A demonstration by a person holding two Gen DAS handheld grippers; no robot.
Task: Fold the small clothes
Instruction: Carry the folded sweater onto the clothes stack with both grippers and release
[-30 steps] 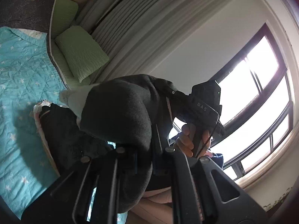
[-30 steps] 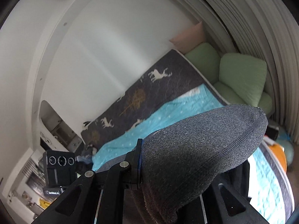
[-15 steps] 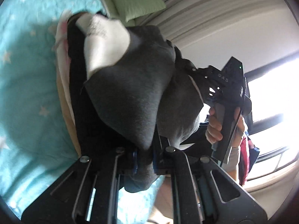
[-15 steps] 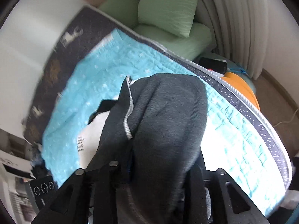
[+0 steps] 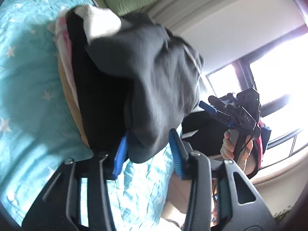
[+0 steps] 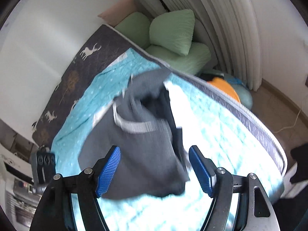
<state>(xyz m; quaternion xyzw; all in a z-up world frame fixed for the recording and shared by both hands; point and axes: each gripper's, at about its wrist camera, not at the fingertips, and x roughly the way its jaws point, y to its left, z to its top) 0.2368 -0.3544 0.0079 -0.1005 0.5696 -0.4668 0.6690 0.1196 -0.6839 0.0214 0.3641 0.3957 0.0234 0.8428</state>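
A dark grey garment (image 5: 154,80) with a light waistband (image 6: 138,128) lies motion-blurred over a stack of folded clothes (image 5: 67,88) on the turquoise star quilt (image 5: 25,96). My left gripper (image 5: 148,152) is open, its blue pads either side of the garment's near edge. My right gripper (image 6: 154,169) is open too, with the garment (image 6: 146,154) between and beyond its pads. The right gripper also shows in the left wrist view (image 5: 221,107), held by a hand.
Green pillows (image 6: 173,32) and pleated curtains (image 6: 231,28) stand at the bed's head. A dark deer-print blanket (image 6: 80,65) lies along the wall. An orange and teal cushion (image 6: 227,88) sits on the floor beside the bed. A bright window (image 5: 269,80) is at right.
Both grippers brought the grey garment down onto the stack and opened, releasing it. The right gripper has drawn back from the garment.
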